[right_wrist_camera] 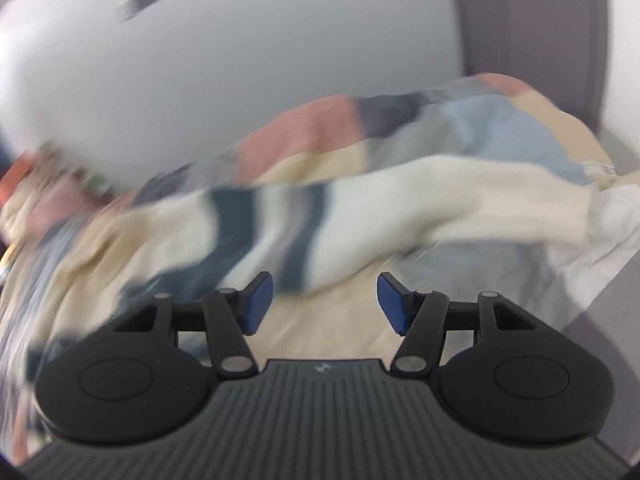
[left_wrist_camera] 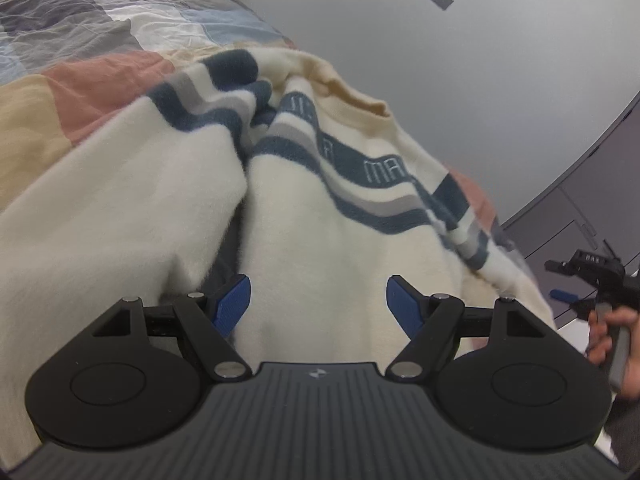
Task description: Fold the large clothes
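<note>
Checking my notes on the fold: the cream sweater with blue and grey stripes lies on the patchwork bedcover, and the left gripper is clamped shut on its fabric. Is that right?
Not quite. In the left wrist view the left gripper is open, its blue pads apart with nothing pinched between them. The rest holds: the cream sweater with blue and grey stripes lies on the patchwork bedcover.

Both grippers are black, with ribbed grey housings and round side discs. Left gripper (left_wrist_camera: 319, 304) and right gripper (right_wrist_camera: 325, 302) carry blue pads (left_wrist_camera: 234, 304) and silver pivot screws (left_wrist_camera: 230, 369).

Bedroom: patchwork quilt (left_wrist_camera: 100, 32), grey wardrobe (left_wrist_camera: 592, 184).
</note>
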`<state>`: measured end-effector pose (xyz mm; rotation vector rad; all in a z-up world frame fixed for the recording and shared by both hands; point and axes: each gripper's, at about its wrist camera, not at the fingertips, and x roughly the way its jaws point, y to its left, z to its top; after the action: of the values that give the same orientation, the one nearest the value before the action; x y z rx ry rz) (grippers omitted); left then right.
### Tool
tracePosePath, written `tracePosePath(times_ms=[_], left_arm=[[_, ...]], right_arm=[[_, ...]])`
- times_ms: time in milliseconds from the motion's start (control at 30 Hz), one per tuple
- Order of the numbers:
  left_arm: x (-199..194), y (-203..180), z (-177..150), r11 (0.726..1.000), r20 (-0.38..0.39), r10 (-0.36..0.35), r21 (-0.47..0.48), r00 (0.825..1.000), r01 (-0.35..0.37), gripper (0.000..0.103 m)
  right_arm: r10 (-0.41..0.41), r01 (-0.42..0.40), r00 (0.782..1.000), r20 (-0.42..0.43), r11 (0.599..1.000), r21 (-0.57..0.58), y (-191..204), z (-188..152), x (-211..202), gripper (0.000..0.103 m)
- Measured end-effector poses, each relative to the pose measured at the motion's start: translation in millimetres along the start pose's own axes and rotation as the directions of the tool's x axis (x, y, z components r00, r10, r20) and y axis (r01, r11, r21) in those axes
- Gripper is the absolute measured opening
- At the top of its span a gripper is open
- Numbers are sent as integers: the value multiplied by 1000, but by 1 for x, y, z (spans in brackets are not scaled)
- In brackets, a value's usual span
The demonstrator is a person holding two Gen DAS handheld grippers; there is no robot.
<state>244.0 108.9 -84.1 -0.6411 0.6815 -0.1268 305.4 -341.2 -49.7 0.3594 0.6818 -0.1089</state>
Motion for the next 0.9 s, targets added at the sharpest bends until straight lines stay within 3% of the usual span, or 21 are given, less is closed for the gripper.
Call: tracePosePath(times_ms=[200, 433, 667, 900], left_arm=[[-24, -7, -6, 998, 24, -70, -9, 997, 70, 79], [-33, -23, -19, 988, 9, -141, 57, 990, 140, 79], [-8, -46, -32, 972, -76, -202, 107, 976, 209, 78], [37, -99, -51, 917, -210, -308, 195, 928, 348, 73]], right_arm=[[133, -136, 991, -31, 986, -101, 57, -77, -68, 60], [243, -245, 969, -36, 966, -86, 60, -138, -97, 60], [246, -247, 965, 91, 969, 4, 33, -145, -114, 61], [266, -281, 954, 141, 955, 98, 8, -144, -115, 63]])
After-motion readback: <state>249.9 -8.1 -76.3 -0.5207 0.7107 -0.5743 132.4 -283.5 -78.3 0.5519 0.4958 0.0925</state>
